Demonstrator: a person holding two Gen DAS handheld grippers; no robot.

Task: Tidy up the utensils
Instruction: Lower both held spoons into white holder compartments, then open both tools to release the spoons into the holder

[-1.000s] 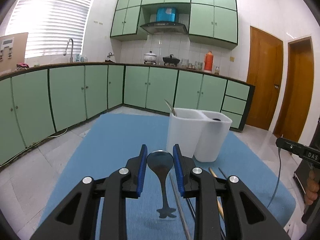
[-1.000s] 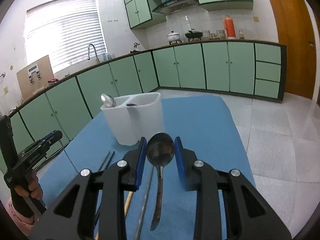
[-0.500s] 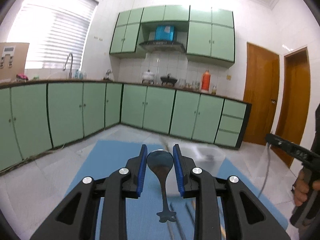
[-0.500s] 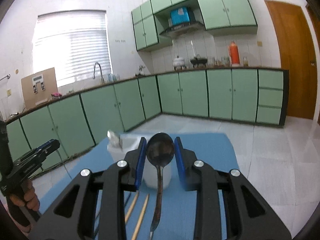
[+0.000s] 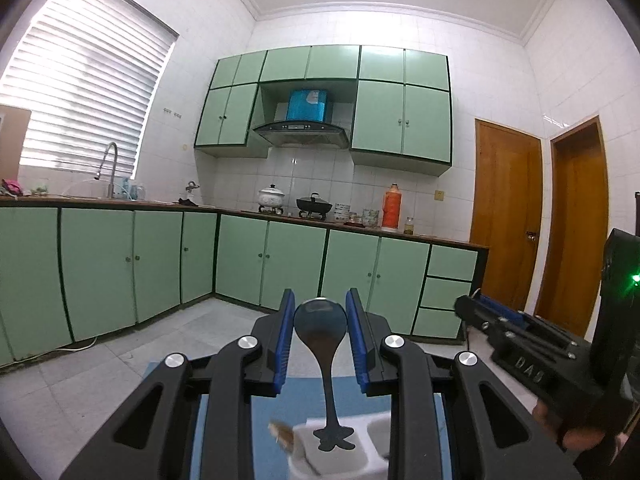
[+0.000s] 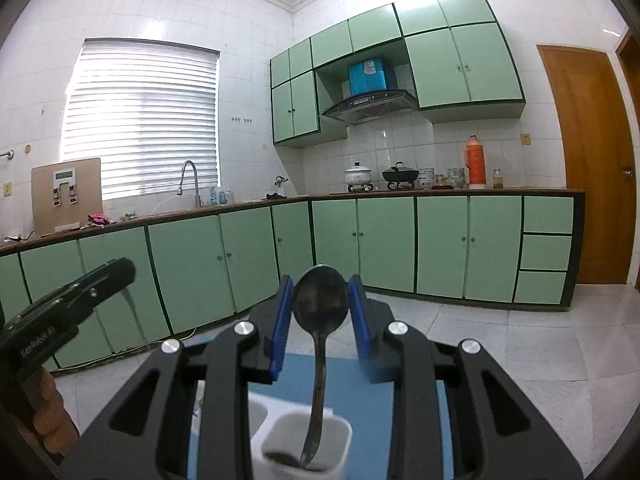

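- Presently, left gripper [image 5: 320, 334]: pads clamped the flared-handle spoon [image 5: 322, 344] by its bowl, handle hanging over the white caddy [image 5: 340, 454]. Risk judged: a smooth bowl could slip out.
- Right gripper [image 6: 319, 320]: clamped the plain spoon [image 6: 318, 312] likewise, tip inside a compartment. Risk judged: handle might catch the rim and tip the caddy.

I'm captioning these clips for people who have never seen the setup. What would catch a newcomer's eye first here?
Front and centre in each wrist view, a spoon is clamped by its bowl between blue pads: the left gripper holds a spoon with a splayed handle end, the right gripper a plain spoon. Both handles hang over the white utensil holder on the blue mat. Behind runs a wall of mint-green cabinets.
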